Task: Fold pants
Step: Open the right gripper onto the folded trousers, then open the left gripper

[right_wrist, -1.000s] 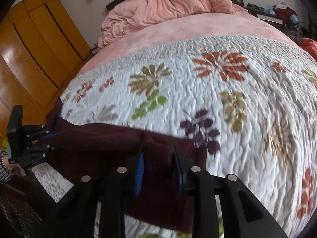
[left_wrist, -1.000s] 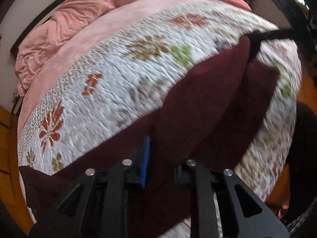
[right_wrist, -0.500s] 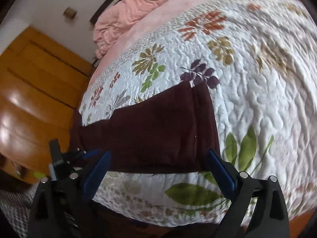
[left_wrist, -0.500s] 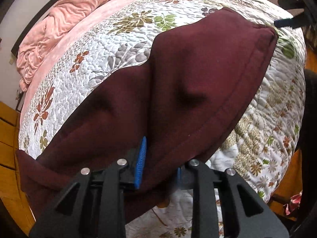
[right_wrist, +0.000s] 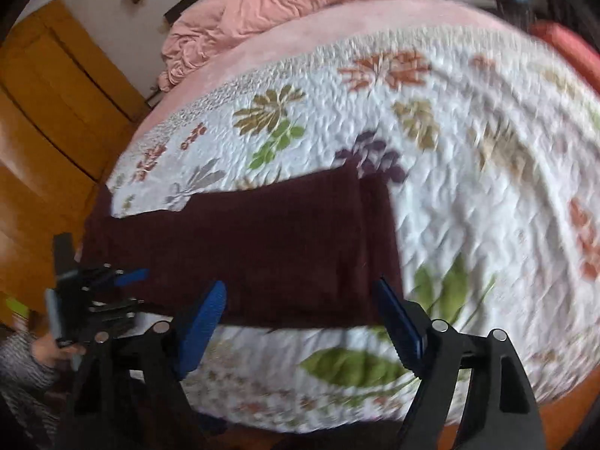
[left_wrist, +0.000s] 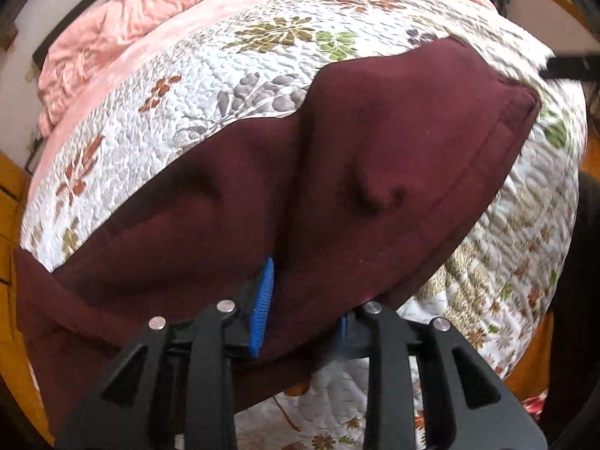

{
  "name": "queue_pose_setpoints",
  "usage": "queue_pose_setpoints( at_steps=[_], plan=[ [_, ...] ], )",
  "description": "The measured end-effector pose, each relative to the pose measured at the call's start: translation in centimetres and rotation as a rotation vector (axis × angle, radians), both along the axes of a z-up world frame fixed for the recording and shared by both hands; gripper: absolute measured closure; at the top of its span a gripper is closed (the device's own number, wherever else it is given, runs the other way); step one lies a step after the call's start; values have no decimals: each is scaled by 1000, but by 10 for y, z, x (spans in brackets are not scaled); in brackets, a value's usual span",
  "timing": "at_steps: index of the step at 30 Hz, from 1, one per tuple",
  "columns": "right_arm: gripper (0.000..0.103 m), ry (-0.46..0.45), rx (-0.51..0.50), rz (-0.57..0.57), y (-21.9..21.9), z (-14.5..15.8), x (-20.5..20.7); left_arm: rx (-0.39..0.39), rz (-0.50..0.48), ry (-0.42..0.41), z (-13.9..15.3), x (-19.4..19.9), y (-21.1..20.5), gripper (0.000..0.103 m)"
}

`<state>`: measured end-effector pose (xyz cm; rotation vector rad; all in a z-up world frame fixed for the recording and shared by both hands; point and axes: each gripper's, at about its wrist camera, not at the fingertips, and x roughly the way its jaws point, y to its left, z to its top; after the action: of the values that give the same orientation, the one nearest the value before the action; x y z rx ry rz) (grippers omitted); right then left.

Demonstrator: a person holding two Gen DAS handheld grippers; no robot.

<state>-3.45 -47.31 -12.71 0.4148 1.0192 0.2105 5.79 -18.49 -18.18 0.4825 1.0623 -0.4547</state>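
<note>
The maroon pants lie folded on the floral quilt near the bed's front edge; they also show in the right wrist view. My left gripper is shut on the near edge of the pants, with cloth bunched between its blue pads. It also shows in the right wrist view at the left end of the pants. My right gripper is open and empty, held just in front of the pants' near edge. Its fingers show at the far right of the left wrist view.
The white floral quilt covers the bed's near half. A crumpled pink blanket lies at the headboard end. Wooden wardrobe doors stand left of the bed. A red cushion sits at the far right.
My right gripper has let go of the pants, opened wide and pulled back toward the bed's edge. The pants now lie flat. My left gripper keeps its hold.
</note>
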Motion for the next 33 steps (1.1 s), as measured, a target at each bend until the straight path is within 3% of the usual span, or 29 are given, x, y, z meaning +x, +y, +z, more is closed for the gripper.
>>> queue_pose_setpoints(
  at_steps=[2,5,11,13,14,15,18,22,24,28,31,32,33],
  plan=[
    [21,33,68,-26,-3,-10,0,-67,53,43,2,7,7,72],
    [21,64,88,-85,-11,-23,-1,-147,113,96,3,13,15,70],
    [22,56,165,-100,-14,-32,1,-164,124,110,-2,14,13,66],
    [38,50,142,-93,-10,-31,6,-175,124,118,-2,14,12,61],
    [64,55,126,-89,-8,-32,7,-180,124,121,-2,15,13,58],
    [76,63,117,-91,-8,-34,10,-183,123,122,-2,16,13,57],
    [81,50,103,-79,-6,-30,12,-178,119,121,-1,15,11,56],
    [81,-7,70,-106,-17,0,0,-222,140,128,9,15,12,57],
    [81,-12,30,-122,-23,9,-7,-231,110,89,18,8,4,57],
    [79,141,-160,-109,-11,-27,3,-121,49,86,1,1,-19,55],
    [59,122,-172,-105,-5,-27,3,-141,52,69,-3,-2,-17,52],
    [45,126,-168,-111,-6,-23,3,-156,56,81,-1,-1,-15,50],
    [42,121,-168,-118,-7,-18,1,-173,66,102,2,1,-12,48]
  ],
)
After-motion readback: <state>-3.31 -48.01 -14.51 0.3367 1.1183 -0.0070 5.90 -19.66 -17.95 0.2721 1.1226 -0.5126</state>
